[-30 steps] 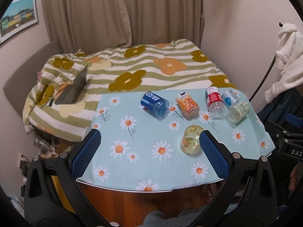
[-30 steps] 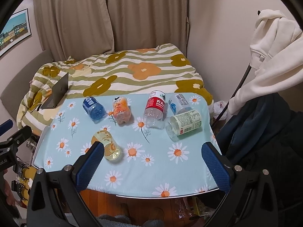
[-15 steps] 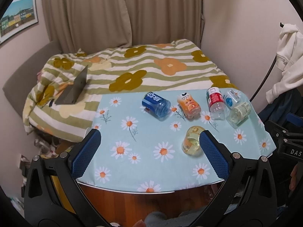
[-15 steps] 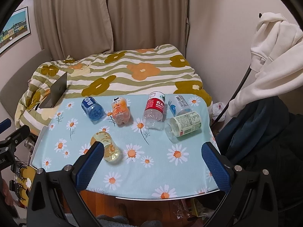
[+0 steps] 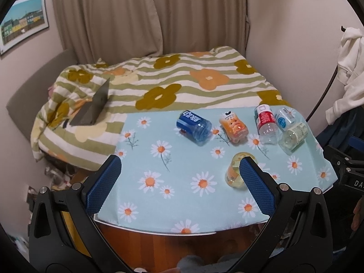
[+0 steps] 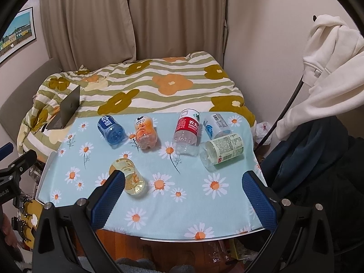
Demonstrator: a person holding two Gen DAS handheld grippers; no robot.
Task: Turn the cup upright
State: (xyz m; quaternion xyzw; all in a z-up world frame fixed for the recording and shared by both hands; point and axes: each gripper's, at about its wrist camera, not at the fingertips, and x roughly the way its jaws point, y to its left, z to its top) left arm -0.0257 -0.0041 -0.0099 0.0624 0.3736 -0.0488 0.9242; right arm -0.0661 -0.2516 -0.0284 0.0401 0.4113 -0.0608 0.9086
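Several cut-bottle cups lie on their sides on a daisy-print table [image 5: 182, 213] [image 6: 227, 218]. A yellow cup [image 5: 234, 173] [image 6: 132, 177] lies nearest the front. Behind it lie a blue cup [image 5: 193, 125] [image 6: 111, 128], an orange cup [image 5: 233, 129] [image 6: 145, 134], a red-label cup [image 5: 265, 122] [image 6: 186, 132], a small blue-white cup [image 5: 284, 118] [image 6: 215, 126] and a green-label cup [image 5: 293, 136] [image 6: 221, 152]. My left gripper [image 5: 179, 163] is open above the table's front; its right finger overlaps the yellow cup in view. My right gripper [image 6: 183, 179] is open, empty, above the front edge.
A bed with a striped flower quilt [image 5: 170, 84] stands behind the table, with a grey laptop [image 5: 93, 111] on it. White clothing [image 6: 329, 68] hangs at the right by the wall. Curtains hang at the back.
Both grippers have drifted slightly; the table and cups sit a little lower and farther in both views. No cup has moved.
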